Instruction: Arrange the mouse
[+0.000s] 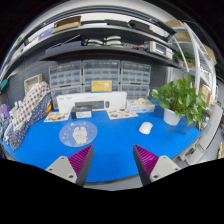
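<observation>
A small white mouse [146, 127] lies on the blue mat [110, 145], to the right and well beyond my fingers. My gripper [113, 160] is open and empty; its two fingers with magenta pads [82, 158] stand wide apart over the near edge of the mat. Nothing lies between them.
A round clear plate [78, 133] lies on the mat ahead left. A white device [90, 102] stands at the back with a yellow box on it. A potted green plant [178, 98] stands at right. Patterned cloth [27, 110] lies at left. Shelves with drawers line the back wall.
</observation>
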Demonstrator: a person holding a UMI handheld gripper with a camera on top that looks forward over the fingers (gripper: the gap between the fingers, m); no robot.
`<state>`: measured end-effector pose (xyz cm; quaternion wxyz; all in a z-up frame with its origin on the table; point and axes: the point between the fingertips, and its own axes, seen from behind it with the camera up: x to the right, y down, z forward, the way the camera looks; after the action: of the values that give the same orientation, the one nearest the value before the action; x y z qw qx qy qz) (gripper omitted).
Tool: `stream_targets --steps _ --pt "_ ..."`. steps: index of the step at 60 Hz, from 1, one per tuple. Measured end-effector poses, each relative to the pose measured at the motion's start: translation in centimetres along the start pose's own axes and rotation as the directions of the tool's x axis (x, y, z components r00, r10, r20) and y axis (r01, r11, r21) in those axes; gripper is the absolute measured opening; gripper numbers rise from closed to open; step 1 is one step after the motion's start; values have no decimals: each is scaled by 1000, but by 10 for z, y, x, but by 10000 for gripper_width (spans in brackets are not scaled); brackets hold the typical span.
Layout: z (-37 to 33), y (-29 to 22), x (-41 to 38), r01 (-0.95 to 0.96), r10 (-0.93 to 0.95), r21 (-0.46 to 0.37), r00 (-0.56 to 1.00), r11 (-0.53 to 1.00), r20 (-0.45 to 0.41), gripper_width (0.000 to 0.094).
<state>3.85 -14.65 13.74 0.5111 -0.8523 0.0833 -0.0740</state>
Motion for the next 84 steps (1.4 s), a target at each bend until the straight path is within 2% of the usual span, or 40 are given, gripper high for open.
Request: stream_targets --steps 17,27,40,59,84 --pt "62 57 69 -18 19 -82 1000 996 12 802" --pt "105 56 128 0 2 -132 1000 991 12 791" --pt "178 37 175 19 -6 -186 998 982 66 778" --pt "264 14 172 91 -42 -233 978 968 206 778" --pt "320 -9 128 179 -80 -258 932 949 354 777"
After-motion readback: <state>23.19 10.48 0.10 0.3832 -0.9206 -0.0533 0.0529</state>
